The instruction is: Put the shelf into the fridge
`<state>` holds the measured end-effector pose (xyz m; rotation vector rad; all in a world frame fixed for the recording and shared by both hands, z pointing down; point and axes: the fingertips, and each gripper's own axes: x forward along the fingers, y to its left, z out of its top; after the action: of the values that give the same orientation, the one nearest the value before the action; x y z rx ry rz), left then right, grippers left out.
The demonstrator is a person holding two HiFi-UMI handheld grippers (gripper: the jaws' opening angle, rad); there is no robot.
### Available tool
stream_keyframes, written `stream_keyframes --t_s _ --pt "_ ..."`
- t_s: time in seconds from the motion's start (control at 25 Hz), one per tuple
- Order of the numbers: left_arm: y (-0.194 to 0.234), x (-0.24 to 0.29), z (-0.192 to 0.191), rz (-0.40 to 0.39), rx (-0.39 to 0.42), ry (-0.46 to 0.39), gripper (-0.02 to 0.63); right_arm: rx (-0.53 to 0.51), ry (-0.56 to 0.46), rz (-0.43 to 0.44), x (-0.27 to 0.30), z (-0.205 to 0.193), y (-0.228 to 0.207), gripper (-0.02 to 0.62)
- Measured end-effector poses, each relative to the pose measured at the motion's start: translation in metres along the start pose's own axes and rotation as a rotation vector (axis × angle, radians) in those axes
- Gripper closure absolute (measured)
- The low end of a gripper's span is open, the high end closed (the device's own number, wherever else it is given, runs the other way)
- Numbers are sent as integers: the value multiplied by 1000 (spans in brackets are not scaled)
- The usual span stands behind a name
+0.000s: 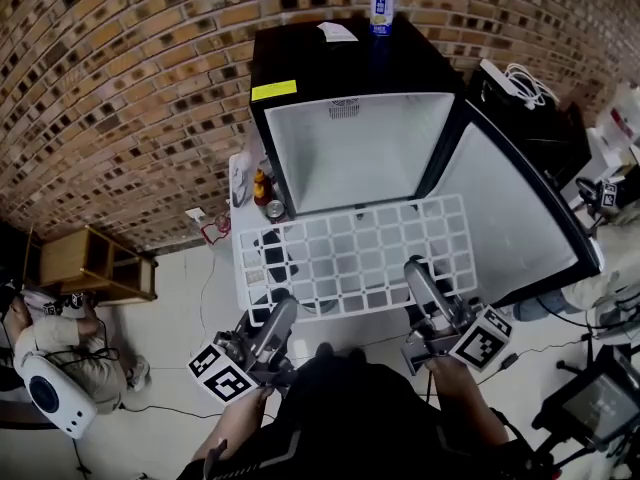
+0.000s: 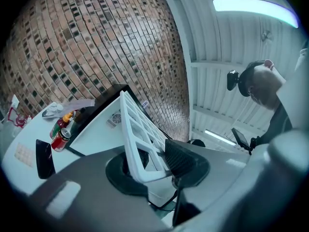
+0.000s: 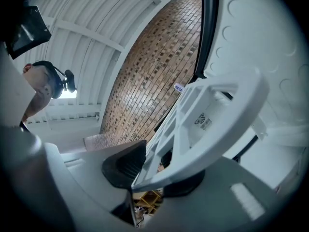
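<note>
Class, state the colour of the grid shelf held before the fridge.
White; the shelf shows best in the head view.

White grid shelf point(image 1: 352, 251) held level, at open fridge point(image 1: 350, 118) mouth

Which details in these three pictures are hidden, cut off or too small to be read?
- Head view: the bottom of the inside of the black fridge, covered by the white plastic grid shelf.
- Head view: print on the tall can on top of the fridge, too small.
- Left gripper view: label of the red can, too small and blurred.
</note>
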<state>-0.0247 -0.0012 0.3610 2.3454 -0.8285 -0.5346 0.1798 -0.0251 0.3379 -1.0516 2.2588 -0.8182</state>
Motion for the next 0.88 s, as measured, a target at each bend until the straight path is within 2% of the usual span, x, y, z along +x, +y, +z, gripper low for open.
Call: stream_keyframes --t_s 0.2,0.64,0.88 --pt "7 11 3 -9 -20 12 505 -8 -3 -25 4 3 -11 485" --pt "45 49 8 13 -55 84 506 76 -11 -57 34 7 -50 485" --pt "60 69 18 -28 -58 104 506 60 -24 -71 51 18 -60 486"
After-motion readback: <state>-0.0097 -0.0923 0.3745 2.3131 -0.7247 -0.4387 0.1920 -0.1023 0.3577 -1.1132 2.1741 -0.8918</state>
